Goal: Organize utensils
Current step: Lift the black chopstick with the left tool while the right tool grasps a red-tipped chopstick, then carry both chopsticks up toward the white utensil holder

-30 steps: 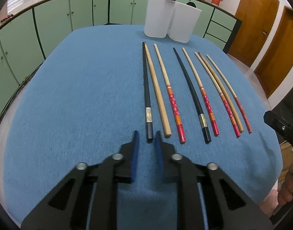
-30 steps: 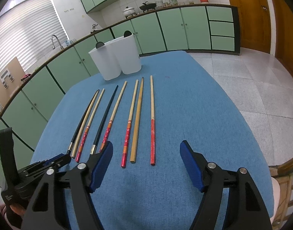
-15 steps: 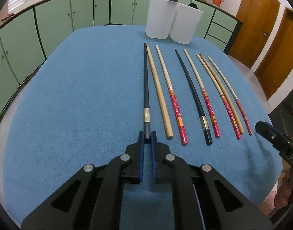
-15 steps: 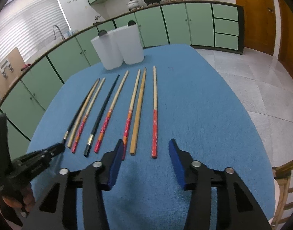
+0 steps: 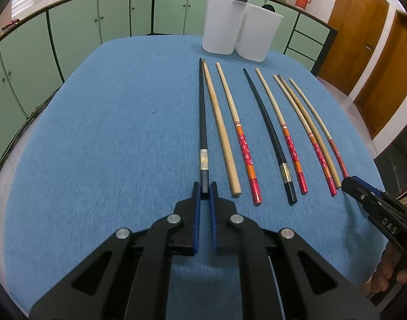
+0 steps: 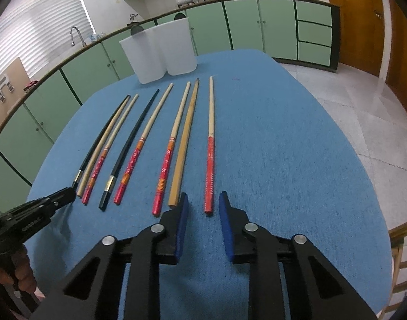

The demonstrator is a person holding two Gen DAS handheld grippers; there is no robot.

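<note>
Green kitchen cabinets ring a table covered in blue cloth, with wooden doors off to one side. Eight chopsticks lie in a row on the cloth, thick ends toward the cameras. At one end of the row lies the black chopstick with a silver band; the left gripper is closed on its thick end, blue pads pressing both sides, the stick flat on the cloth. Just beside it lies a plain wooden chopstick, their far tips nearly touching. At the other end of the row lies the red-handled chopstick. The right gripper straddles its thick end; its jaws have just been closing, yet a gap remains on each side and the pads do not touch the stick. A second plain wooden chopstick lies close to the gripper's left pad. Two white containers stand touching at the far edge of the cloth, beyond the chopstick tips. Dark utensil heads show above their rims.
</note>
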